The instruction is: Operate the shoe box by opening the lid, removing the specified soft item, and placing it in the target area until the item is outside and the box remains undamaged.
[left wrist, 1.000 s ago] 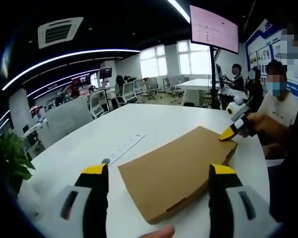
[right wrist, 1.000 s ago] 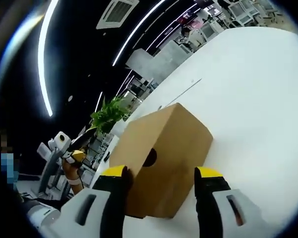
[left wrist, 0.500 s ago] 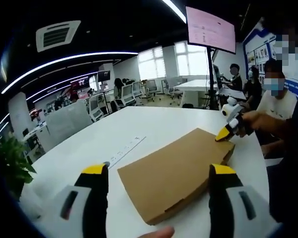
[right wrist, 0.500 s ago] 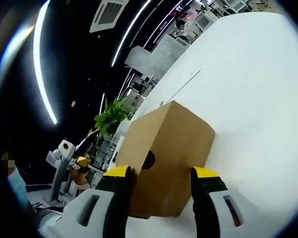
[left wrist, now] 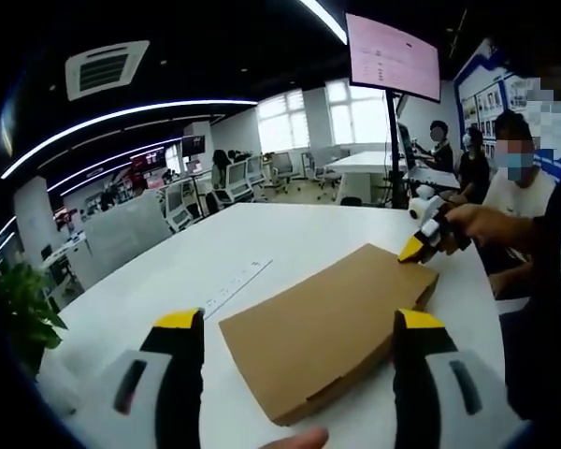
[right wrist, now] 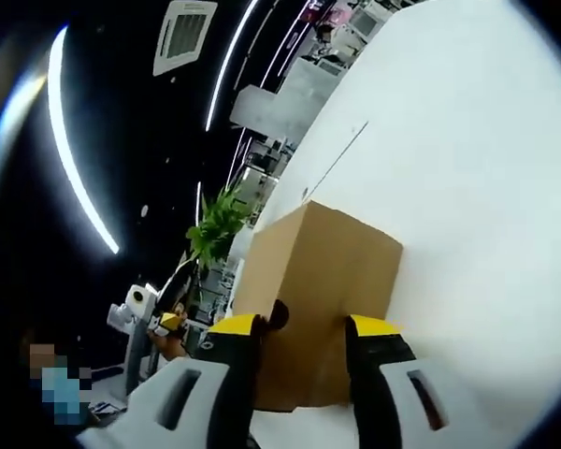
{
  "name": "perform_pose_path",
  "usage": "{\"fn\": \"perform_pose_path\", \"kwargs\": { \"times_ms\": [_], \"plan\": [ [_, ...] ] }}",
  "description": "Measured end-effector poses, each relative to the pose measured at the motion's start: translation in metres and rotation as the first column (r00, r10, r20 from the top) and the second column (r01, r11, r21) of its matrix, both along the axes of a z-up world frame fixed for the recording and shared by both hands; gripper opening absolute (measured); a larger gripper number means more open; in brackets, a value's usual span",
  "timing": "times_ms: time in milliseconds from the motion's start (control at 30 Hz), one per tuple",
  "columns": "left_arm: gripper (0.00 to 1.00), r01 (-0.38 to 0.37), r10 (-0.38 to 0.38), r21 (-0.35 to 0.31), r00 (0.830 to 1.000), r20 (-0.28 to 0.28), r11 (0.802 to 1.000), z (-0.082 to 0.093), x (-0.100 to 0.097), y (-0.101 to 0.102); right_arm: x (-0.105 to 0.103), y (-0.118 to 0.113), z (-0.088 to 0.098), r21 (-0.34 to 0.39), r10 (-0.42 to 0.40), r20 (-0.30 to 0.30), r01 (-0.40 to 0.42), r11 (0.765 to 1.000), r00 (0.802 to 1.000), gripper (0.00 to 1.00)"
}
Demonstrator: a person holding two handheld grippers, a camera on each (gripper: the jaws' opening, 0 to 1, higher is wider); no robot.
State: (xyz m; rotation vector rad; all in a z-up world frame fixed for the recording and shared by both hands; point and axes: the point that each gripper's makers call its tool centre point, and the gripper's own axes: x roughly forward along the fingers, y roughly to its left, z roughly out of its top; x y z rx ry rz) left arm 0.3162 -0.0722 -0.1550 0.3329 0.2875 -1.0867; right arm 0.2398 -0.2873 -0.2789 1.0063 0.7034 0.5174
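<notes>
A brown cardboard shoe box [left wrist: 323, 327] lies on the white table [left wrist: 290, 234] with its lid closed. My left gripper [left wrist: 299, 323] is open and hovers over the box's near end, one yellow-tipped jaw on each side. At the box's far corner is my right gripper [left wrist: 421, 245], held in a person's hand. In the right gripper view the box [right wrist: 332, 281] shows its end face with a round hole [right wrist: 279, 313]. My right gripper [right wrist: 304, 327] is open, its tips overlapping that end face. Whether they touch it I cannot tell. The left gripper [right wrist: 164, 320] appears beyond the box.
A long white strip [left wrist: 236, 285] lies on the table left of the box. A green plant [left wrist: 19, 309] stands past the table's left edge. A screen on a pole [left wrist: 393, 56] and seated people [left wrist: 514, 178] are on the far right. Desks and chairs fill the room behind.
The right gripper's jaws have narrowed somewhat and come closer to the box's end face, and that view has tilted. The left gripper view has hardly shifted.
</notes>
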Motion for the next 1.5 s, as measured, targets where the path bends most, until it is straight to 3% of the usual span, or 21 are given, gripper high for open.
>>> {"fn": "perform_pose_path", "kwargs": {
  "times_ms": [367,1067,1267,1400,1500],
  "plan": [
    [0.85,0.009,-0.009,0.027,1.0,-0.006,1.0,-0.009,0.0,-0.003,0.002,-0.003,0.001,-0.006,0.025,-0.029,-0.025,1.0,0.999,0.32],
    [0.8,0.034,-0.034,-0.022,0.999,-0.026,0.999,-0.002,0.0,0.009,0.0,0.001,0.003,-0.046,0.035,-0.053,-0.037,0.998,0.998,0.3],
    [0.8,0.025,-0.032,-0.092,0.997,-0.07,0.995,0.004,0.005,0.018,0.0,0.001,0.003,-0.045,0.032,-0.046,-0.034,0.998,0.998,0.3],
    [0.8,0.019,-0.04,-0.141,0.988,-0.148,0.99,-0.003,0.013,0.025,0.0,0.001,0.003,-0.046,0.032,-0.04,-0.034,0.998,0.999,0.3],
    [0.8,0.017,-0.038,-0.133,0.988,-0.153,0.991,-0.008,0.021,0.034,-0.001,0.001,0.003,-0.047,0.033,-0.028,-0.035,0.998,0.999,0.3]
  ]
}}
